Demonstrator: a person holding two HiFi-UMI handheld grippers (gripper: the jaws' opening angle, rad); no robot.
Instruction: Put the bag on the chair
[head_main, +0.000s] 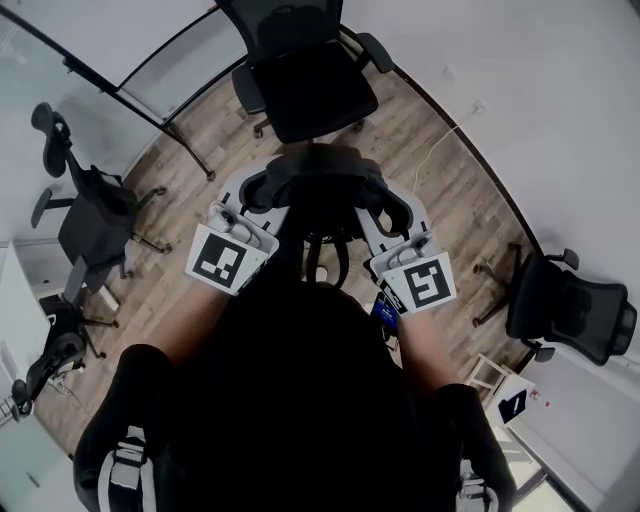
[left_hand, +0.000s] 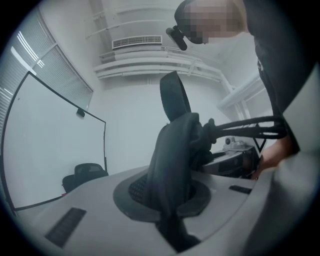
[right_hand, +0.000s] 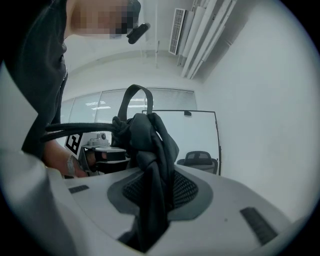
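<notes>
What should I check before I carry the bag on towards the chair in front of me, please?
1. Left gripper shut on the bag fabric: ok.
2. Right gripper shut on the bag fabric: ok.
3. Seat of the chair ahead free of things: ok, as far as the head view shows.
4. Bag over the seat: not ok, it hangs short of the chair.
5. No obstacle on the floor under the bag: cannot tell, the bag hides it.

chair (head_main: 308, 90) top cut off by edge, bag (head_main: 316, 185) underside hidden behind torso (head_main: 300, 400)
</notes>
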